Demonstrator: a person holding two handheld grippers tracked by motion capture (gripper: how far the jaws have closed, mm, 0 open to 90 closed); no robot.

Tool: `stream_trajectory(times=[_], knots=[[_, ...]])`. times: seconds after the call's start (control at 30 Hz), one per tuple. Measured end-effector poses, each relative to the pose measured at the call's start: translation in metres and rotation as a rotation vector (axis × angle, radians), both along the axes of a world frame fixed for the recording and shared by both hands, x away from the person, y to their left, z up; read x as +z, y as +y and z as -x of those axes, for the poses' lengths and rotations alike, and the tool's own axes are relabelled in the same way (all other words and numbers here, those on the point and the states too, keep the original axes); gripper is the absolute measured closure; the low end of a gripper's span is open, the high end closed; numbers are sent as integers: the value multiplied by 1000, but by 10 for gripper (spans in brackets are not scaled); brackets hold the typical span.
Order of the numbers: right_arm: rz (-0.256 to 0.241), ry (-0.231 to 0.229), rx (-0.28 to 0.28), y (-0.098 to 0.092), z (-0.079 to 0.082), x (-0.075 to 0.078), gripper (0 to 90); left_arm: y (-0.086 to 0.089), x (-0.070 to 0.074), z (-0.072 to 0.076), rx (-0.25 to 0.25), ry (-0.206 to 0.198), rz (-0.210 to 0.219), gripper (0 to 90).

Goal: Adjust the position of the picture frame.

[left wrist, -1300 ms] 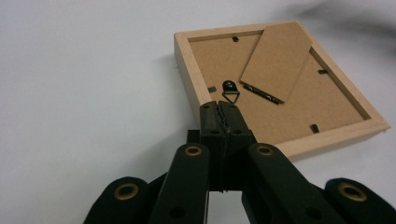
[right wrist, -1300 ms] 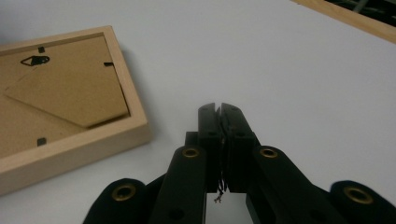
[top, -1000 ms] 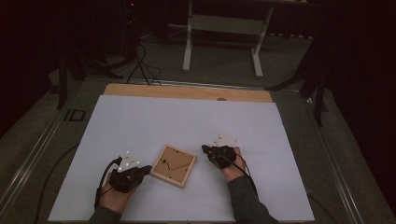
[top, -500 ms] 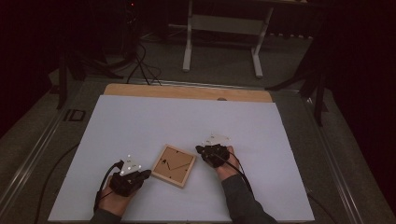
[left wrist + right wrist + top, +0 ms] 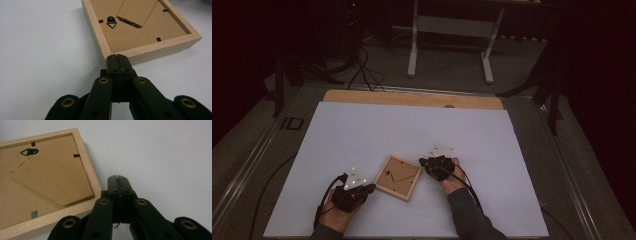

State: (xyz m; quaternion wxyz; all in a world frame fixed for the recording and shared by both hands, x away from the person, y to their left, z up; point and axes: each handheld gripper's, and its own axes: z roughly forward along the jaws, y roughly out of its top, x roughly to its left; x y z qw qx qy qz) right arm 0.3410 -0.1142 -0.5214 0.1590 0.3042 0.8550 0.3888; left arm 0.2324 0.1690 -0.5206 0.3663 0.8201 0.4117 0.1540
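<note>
Frame (image 5: 398, 177) lies face-down btwn both grippers, L (image 5: 117, 58) at its corner, R (image 5: 117, 178) just beside, jaws closed & empty; backing tabs untouched, nothing gripped yet.

Your worktop (image 5: 362, 125) wears a white sheet (image 5: 472, 135), bare wood showing along its far edge, and a wooden picture frame (image 5: 398, 177) lies face-down near its near edge.
</note>
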Motion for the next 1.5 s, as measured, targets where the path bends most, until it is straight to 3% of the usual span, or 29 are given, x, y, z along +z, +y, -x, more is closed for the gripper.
stream_trajectory(times=[0.87, 1.03, 1.5], knots=[[25, 1, 3, -1, 1, 0, 897, -3, -2, -2, 12, 14, -15, 896], [27, 4, 5, -2, 2, 0, 898, -8, -5, 0, -4, 34, -47, 896], [41, 9, 8, -3, 4, -1, 897, -17, -8, -11, 13, 36, -49, 896]])
